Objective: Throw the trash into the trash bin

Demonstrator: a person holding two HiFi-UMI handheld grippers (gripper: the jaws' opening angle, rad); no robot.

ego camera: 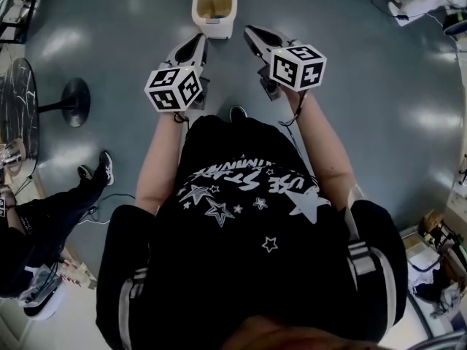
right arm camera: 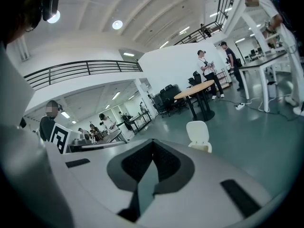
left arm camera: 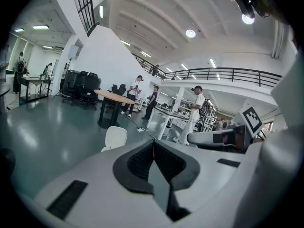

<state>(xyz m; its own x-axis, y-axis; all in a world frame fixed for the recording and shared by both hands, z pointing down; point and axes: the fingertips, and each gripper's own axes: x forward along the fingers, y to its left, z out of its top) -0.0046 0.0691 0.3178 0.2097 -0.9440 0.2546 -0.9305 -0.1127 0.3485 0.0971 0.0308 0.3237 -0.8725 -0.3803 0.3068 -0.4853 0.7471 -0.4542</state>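
In the head view the person stands on a grey-green floor (ego camera: pixel 379 64) with both grippers held out ahead. The left gripper (ego camera: pixel 198 44) and the right gripper (ego camera: pixel 252 33) point toward a white trash bin (ego camera: pixel 214 6), which stands on the floor just beyond their tips with its lid open. The inside of the bin looks yellowish-brown. Whether that is a liner, the trash or bare plastic is too small to tell. No loose trash shows on the floor near the bin, and the person's own body blocks the floor close below.

In the left gripper view the jaws are pressed together with nothing between them. The bin shows beyond them, near the jaw tips, with its lid (left arm camera: pixel 116 136) raised. From this low angle its inside is hidden. The other gripper reaches in from the right edge.

In the right gripper view the jaws are likewise pressed together and empty, and the bin again stands a little past them on the floor. Far behind it are a round counter (right arm camera: pixel 195 88) and some bystanders.

Neither gripper carries anything, so no drop is in hand at this moment. Either the trash already lies inside the bin or none has been picked up, and the pictures do not settle which.
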